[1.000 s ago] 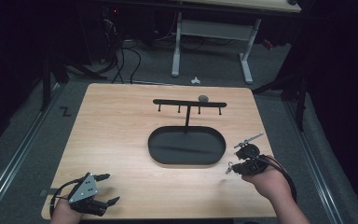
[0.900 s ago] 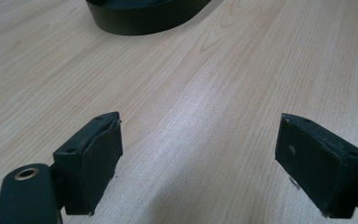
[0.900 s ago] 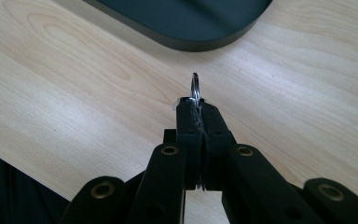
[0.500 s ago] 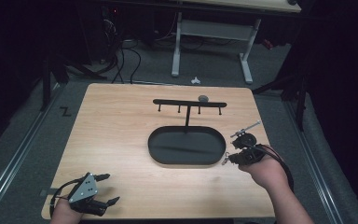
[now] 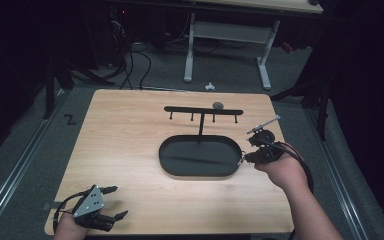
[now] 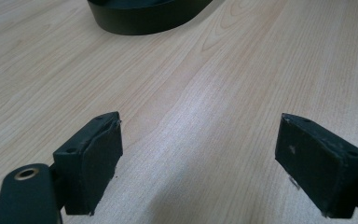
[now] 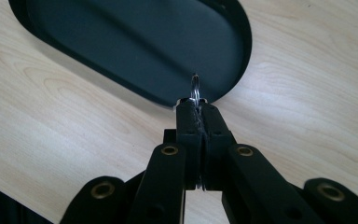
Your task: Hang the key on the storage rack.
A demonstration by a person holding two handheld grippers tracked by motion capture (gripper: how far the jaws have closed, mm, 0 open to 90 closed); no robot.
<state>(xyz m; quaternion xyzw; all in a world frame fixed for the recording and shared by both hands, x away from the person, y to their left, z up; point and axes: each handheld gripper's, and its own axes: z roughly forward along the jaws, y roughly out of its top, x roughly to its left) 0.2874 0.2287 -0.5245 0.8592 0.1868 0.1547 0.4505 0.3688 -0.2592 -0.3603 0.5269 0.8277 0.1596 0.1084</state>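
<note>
The right gripper (image 5: 247,150) hangs over the right end of the black oval tray (image 5: 180,172), its jaws pressed together on a thin metal ring (image 7: 195,88). In the right gripper view the ring stands on edge between the closed black pads, its shiny top arc poking out past the tips, above the tray's rim (image 7: 242,56) and the pale wood just beside it. In the high view the ring is too small to make out clearly at the gripper's tip, close to the tray's right edge.

From the middle of the tray's far side rises a thin black post carrying a black crossbar (image 5: 203,109) with four short pegs hanging from it; a small round grey object (image 5: 218,105) lies on the worktop (image 5: 125,135) just behind the bar.

The left gripper (image 5: 111,202) sits at the near left corner of the worktop, well apart from the tray, held low over the wood. Its jaws stand wide apart, with bare wood between the pads (image 6: 93,158).
</note>
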